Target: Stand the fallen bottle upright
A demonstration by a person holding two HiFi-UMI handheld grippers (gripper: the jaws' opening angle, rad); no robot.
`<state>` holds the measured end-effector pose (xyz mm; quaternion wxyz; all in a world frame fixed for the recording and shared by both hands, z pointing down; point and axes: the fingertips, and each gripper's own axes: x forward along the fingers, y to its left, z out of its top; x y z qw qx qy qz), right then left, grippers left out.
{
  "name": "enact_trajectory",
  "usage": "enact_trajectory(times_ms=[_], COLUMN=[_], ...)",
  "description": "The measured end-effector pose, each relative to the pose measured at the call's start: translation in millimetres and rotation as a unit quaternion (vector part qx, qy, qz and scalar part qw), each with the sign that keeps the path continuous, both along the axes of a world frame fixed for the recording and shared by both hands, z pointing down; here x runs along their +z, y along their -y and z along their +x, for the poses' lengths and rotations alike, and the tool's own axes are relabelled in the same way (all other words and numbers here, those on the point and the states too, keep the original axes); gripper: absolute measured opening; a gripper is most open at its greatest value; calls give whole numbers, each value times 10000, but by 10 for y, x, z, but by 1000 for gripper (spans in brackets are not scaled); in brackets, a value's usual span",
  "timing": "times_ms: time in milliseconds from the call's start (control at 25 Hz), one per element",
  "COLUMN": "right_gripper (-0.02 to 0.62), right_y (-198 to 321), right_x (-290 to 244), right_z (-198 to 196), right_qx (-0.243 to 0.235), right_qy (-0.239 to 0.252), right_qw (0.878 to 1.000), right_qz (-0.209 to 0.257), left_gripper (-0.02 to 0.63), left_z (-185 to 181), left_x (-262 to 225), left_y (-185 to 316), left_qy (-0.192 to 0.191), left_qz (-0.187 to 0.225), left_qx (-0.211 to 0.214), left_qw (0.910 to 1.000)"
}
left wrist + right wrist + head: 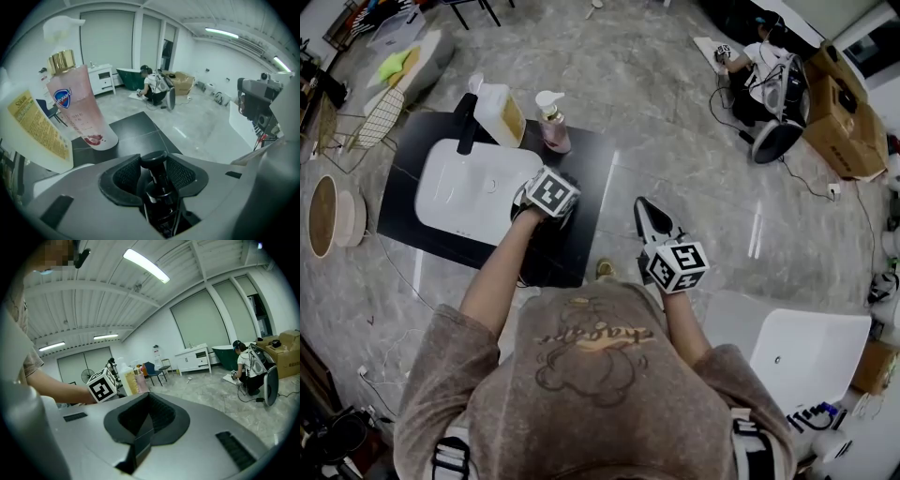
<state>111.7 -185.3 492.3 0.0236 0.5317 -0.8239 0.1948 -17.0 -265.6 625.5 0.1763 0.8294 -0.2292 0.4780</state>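
I see the left gripper pinching the black bottle, glossy and narrow-necked, with its round flat cap pointing away. Right gripper pressed together, empty.

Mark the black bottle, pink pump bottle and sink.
black bottle [155, 161], left gripper view, its cap
pink pump bottle [78, 106], left gripper view, mid body
sink [450, 206], head view, bare basin floor

In the left gripper view the black pump bottle only shows its cap and neck; the rest drops behind the left gripper. From the head view I can't make it out under the marker cube. The yellow-label jug is chopped off by the frame edge, and its print is too small to read.
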Motion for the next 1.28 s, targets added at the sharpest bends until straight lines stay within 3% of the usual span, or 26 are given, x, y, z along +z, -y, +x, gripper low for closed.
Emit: enact_trajectory(times_ms=[440, 920, 1280], right_gripper=[0, 0, 0], right_y=[22, 11, -15], right_x=[-49, -43, -44], right_z=[-158, -202, -196], right_qx=[-250, -311, -291], right_qy=[-42, -65, -93], right_qw=[9997, 9995, 9995], right_qz=[29, 50, 25], left_gripper=[184, 184, 184], left_z=[-79, -287, -284], left_x=[-425, -542, -556], left_y=[-11, -29, -89], left_qy=[-532, -878, -1157], left_qz=[1266, 2060, 2347], left_qx=[-147, -598, -705], left_qw=[9904, 9728, 9626])
